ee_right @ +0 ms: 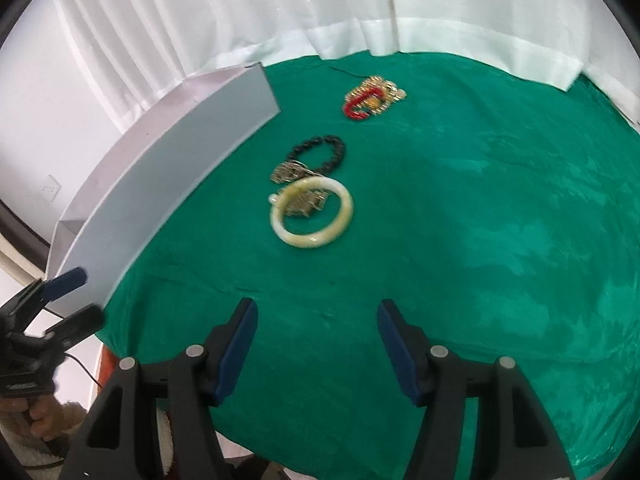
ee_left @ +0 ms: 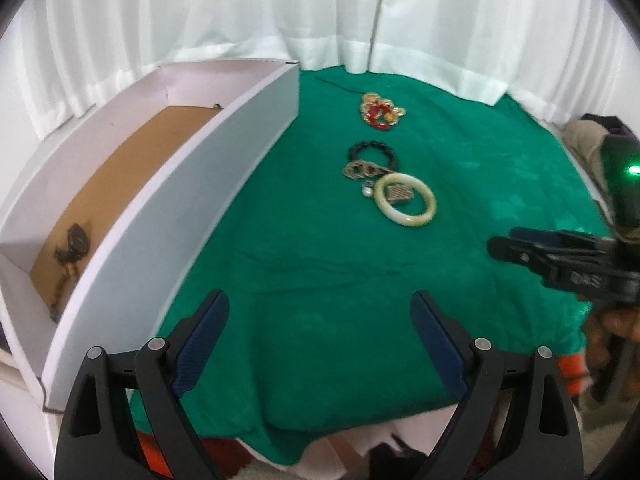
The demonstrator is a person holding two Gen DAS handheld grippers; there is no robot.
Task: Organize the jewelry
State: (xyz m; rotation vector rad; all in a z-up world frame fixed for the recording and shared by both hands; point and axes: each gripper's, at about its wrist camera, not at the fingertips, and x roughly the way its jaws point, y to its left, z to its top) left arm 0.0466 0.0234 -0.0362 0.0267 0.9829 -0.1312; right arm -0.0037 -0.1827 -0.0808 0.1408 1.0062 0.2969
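On the green cloth [ee_left: 320,264] lies a pale jade bangle [ee_left: 405,199] [ee_right: 312,212] around a small metal piece. Behind it are a black bead bracelet [ee_left: 374,153] [ee_right: 320,152], bronze rings [ee_left: 360,170] and a red and gold bracelet pile [ee_left: 380,114] [ee_right: 372,98]. A white box [ee_left: 224,168] [ee_right: 168,176] with a brown floor stands on the left and holds a dark necklace [ee_left: 72,246]. My left gripper [ee_left: 320,312] is open and empty above the near cloth. My right gripper [ee_right: 316,320] is open and empty, short of the bangle; it also shows in the left wrist view [ee_left: 504,244].
White curtains [ee_left: 320,20] hang behind the table. The cloth's front edge drops off near the grippers, with orange table parts [ee_left: 572,372] below. The left gripper appears at the lower left in the right wrist view [ee_right: 72,300].
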